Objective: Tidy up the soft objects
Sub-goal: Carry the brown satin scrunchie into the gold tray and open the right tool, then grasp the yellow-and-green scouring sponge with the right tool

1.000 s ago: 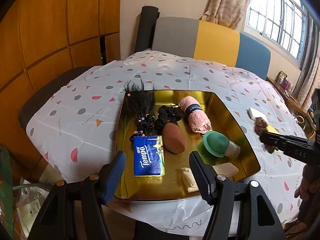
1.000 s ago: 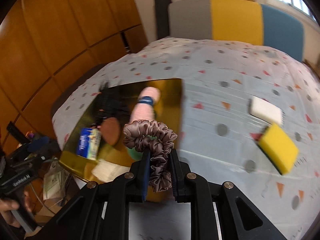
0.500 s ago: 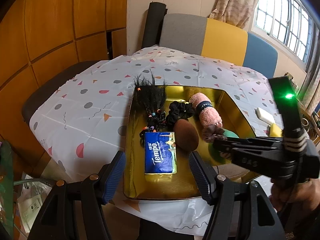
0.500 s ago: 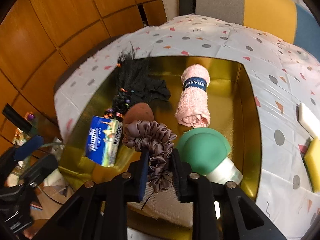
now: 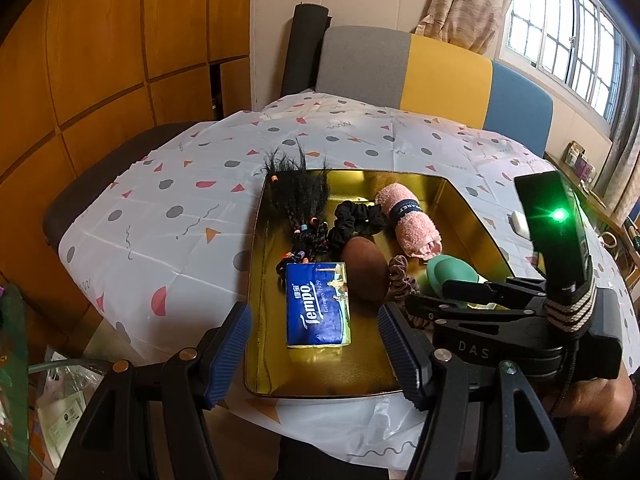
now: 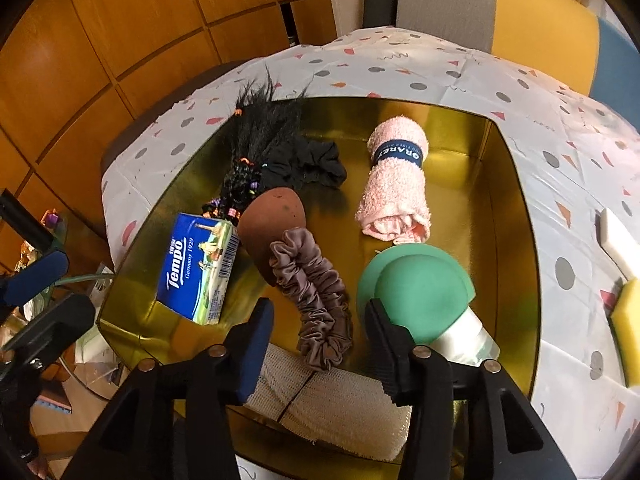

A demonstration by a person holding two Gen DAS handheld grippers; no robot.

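With the brown scrunchie (image 6: 312, 300) laid in the gold tray (image 6: 508, 216) between the sponge (image 6: 272, 228) and green brush (image 6: 416, 292), and the right gripper (image 6: 320, 320) just opened clear of it, it could be snagged and dragged out on withdrawal, while the left gripper (image 5: 314, 344) is held open, empty, at the near edge.

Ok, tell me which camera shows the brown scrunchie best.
The right wrist view. The brown scrunchie lies whole in the gold tray, between the right gripper's just-opened fingers, untouched. In the left wrist view only part of it shows, half hidden behind that gripper.
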